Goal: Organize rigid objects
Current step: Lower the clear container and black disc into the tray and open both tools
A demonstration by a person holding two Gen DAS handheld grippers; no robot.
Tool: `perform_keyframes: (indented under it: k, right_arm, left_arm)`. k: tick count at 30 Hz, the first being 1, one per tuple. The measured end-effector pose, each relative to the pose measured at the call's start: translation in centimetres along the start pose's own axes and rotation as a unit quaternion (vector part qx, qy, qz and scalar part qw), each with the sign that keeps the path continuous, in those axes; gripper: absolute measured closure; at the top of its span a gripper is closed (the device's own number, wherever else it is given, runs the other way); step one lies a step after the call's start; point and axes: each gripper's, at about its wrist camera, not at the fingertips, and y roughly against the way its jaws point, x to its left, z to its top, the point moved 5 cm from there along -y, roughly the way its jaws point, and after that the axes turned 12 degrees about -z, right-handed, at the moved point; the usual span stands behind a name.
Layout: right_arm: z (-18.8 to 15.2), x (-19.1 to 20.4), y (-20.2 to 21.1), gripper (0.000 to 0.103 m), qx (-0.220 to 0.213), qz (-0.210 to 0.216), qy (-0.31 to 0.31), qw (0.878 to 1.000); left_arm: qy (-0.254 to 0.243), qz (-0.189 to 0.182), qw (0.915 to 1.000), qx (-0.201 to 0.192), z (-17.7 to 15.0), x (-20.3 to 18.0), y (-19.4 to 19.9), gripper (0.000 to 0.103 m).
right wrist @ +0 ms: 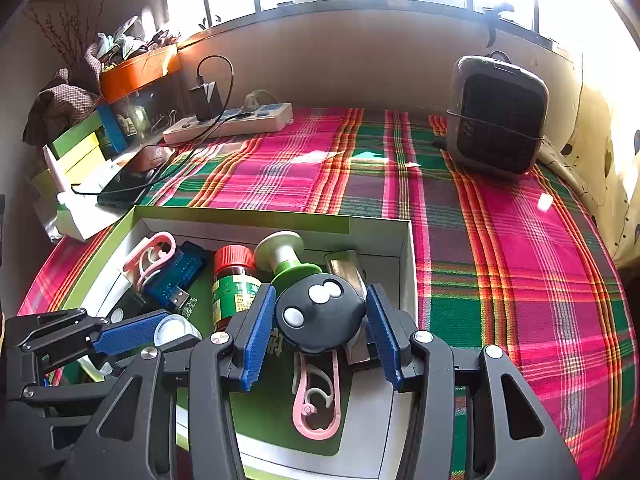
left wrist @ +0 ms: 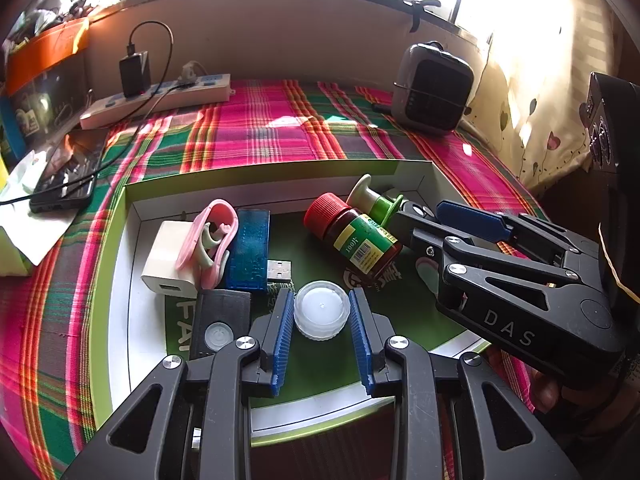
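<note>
- My left gripper (left wrist: 322, 316) pinches a small clear round jar with a white lid (left wrist: 322, 314); both blue pads touch its sides. It sits low over the green floor of the open box (left wrist: 256, 174).
- My right gripper (right wrist: 320, 322) has a black round gadget with white buttons (right wrist: 318, 318) between its pads. The pads look to touch its edges, so I read it as held, just above the box's right half.
- Step in hand, as I judge it: both pieces are being placed in the box, or lifted out; I cannot tell which.
- Next move calls for a free patch of floor for each piece. The two grippers sit close, so one should move first.
- In the box, left side: a white charger cube (left wrist: 168, 258), a pink clip (left wrist: 212, 236) lying across it, a blue USB stick (left wrist: 250, 250), and a black device (left wrist: 218, 322) just beside my left pad.
- Middle: a brown bottle with a red cap (left wrist: 352, 236) on its side, touching a green and white spool-like piece (left wrist: 374, 200). A second pink clip (right wrist: 316, 400) lies under the right gripper.
- In the way: the bottle between the two grippers, and the clip below the gadget.
- Beyond the box, on the plaid-covered table (right wrist: 500, 260): a power strip (left wrist: 160, 100), a phone (left wrist: 68, 176), a small heater (right wrist: 498, 116).
</note>
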Motion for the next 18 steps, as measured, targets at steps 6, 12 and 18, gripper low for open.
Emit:
perform_keyframes:
  k: [6, 12, 18]
  right_arm:
    - [0.0, 0.01, 0.0, 0.055, 0.0, 0.0, 0.0, 1.0]
    - [-0.01, 0.0, -0.01, 0.055, 0.0, -0.001, 0.0, 1.0]
    - [-0.01, 0.01, 0.0, 0.054, 0.0, -0.001, 0.0, 1.0]
  left_arm:
    - [-0.001, 0.001, 1.0, -0.001, 0.01, 0.01, -0.05, 0.076]
    - [-0.002, 0.004, 1.0, 0.0, -0.06, 0.04, -0.06, 0.075]
    - [0.002, 0.005, 1.0, -0.001, -0.08, 0.2, 0.03, 0.067]
